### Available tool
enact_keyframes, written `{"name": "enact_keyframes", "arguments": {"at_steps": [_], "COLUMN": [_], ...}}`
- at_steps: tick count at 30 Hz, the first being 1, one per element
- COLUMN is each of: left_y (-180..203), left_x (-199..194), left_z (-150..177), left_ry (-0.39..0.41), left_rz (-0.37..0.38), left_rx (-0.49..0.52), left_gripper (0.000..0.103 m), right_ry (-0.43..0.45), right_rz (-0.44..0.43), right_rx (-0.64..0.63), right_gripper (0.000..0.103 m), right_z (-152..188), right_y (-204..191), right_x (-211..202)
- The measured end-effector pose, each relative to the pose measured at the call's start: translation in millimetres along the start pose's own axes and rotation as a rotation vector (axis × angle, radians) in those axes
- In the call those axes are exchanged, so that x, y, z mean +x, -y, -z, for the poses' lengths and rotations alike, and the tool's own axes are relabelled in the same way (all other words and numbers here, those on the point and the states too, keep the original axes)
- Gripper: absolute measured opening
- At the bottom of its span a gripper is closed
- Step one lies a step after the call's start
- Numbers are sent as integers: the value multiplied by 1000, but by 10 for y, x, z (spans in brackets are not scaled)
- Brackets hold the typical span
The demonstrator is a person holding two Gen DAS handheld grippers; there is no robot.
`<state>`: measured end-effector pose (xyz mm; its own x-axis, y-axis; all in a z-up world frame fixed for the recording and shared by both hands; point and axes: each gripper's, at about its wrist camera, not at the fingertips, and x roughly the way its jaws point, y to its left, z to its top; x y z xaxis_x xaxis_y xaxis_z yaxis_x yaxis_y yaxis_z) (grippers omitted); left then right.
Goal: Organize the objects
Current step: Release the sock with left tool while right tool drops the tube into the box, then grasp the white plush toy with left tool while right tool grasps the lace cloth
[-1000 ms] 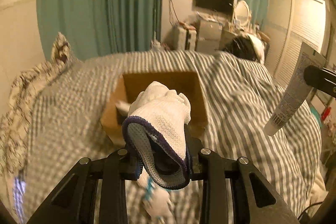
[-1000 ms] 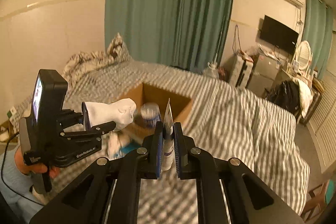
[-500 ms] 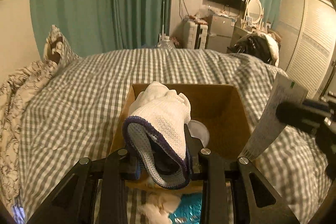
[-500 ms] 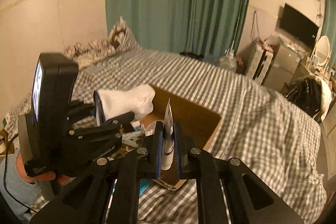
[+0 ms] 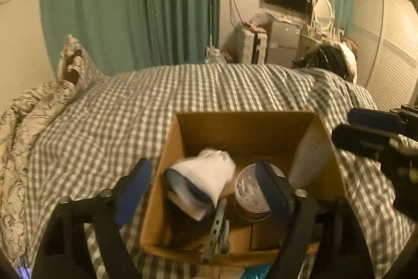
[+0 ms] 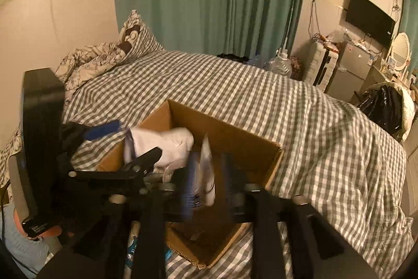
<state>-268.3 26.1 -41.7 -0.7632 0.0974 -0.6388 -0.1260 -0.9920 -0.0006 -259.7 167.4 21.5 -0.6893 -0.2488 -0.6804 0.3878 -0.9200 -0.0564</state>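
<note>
Right now the left gripper (image 5: 206, 179) hangs over the open cardboard box (image 5: 245, 122) on the checked bedspread (image 5: 125, 117), fingers spread wide, nothing clamped. White sock (image 5: 206, 177), blue-edged cuff toward the camera, sits between the spread fingers, touching neither; blurred, so cannot tell if it rests on the box contents. At 3 o'clock of the sock, just beside it, a round tin (image 5: 249, 190) with a pale lid stands inside the box. Grey clip-like tool (image 5: 218, 229) lies at 6 o'clock of the sock, on the box's near wall. Right gripper (image 6: 209, 182) is above the box's near corner, fingers parted, blurred; white tube (image 6: 207, 174) stands upright between them, contact cannot be told. In the right wrist view the sock (image 6: 162, 145) shows at 10 o'clock of the tube, over the box (image 6: 235, 137) rim. Patterned pillow (image 5: 70, 64) at far 10 o'clock on the bed.
</note>
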Motion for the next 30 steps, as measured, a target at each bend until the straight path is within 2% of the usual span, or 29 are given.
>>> {"name": "enact_keyframes", "arguments": {"at_steps": [1,3,7,10,16,22,27,30], "left_y": [-24,-82,-229,-335,-427,-343,-117,7], "left_x": [-57,-149,-460,-728,-1191,-1253,-971,-785], "left_z": [-10,-24,-29,-10,234,710,1213,1484], "left_ry": [-2,-17,-14,4,38,8,-66,-127], "left_rz": [-1,-15,-36,-46,-98,-131,-178,-153], "left_rx": [-11,-35,-84,-112,-133,-164,-152,-146], "left_gripper": [87,91,92,92,93,93,93,93], "right_ry": [9,20,64,103,136,73,-14,-43], "right_rz": [3,7,10,24,54,100,93,106], "right_rx": [1,-3,4,7,22,27,23,14], "right_gripper": [48,49,68,75,88,89,89,89], "right_z": [8,13,24,66,290,758,1156,1319], "right_y": [-4,-12,0,17,13,-117,-234,-267], "right_x": [-68,-195,-550,-843,-1238,-1065,-666,-450]}}
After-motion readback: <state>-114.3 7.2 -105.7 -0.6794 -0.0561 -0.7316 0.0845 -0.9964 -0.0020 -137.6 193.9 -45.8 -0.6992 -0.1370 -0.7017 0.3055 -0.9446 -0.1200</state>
